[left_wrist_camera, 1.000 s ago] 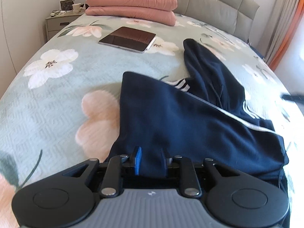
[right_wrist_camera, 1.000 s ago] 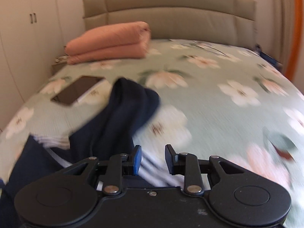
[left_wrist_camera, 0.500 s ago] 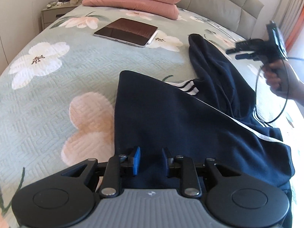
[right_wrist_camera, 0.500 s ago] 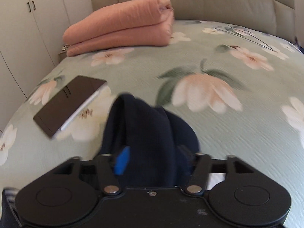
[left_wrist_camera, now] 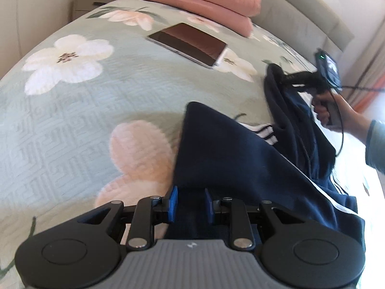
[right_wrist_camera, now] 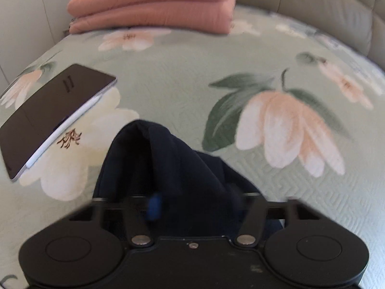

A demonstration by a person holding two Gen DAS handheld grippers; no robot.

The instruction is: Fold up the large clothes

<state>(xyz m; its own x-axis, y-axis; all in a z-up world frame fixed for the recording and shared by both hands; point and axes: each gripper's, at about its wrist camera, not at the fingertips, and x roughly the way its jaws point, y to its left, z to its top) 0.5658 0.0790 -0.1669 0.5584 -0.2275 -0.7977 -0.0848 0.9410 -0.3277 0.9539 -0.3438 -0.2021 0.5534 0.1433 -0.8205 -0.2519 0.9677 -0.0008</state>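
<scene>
A navy garment with white stripes (left_wrist_camera: pixel 240 159) lies on the flowered bed. My left gripper (left_wrist_camera: pixel 190 203) sits at its near edge, with navy cloth between the blue pads (left_wrist_camera: pixel 172 202), which stand a small gap apart. My right gripper (right_wrist_camera: pixel 192 204) is over the garment's far end (right_wrist_camera: pixel 163 159); its fingers are spread wide with the cloth bunched between them, blurred. In the left wrist view the right gripper (left_wrist_camera: pixel 288 79) shows at the far tip of the garment, held by a hand.
A dark tablet (left_wrist_camera: pixel 190 44) lies on the bedspread (left_wrist_camera: pixel 96 110) left of the garment; it also shows in the right wrist view (right_wrist_camera: pixel 48 118). A folded pink quilt (right_wrist_camera: pixel 156 4) sits by the headboard. A nightstand (left_wrist_camera: pixel 93 0) stands at the far left.
My right gripper moved forward to the garment's far end and opened wide around it. My left gripper stayed at the near edge, shifting slightly.
</scene>
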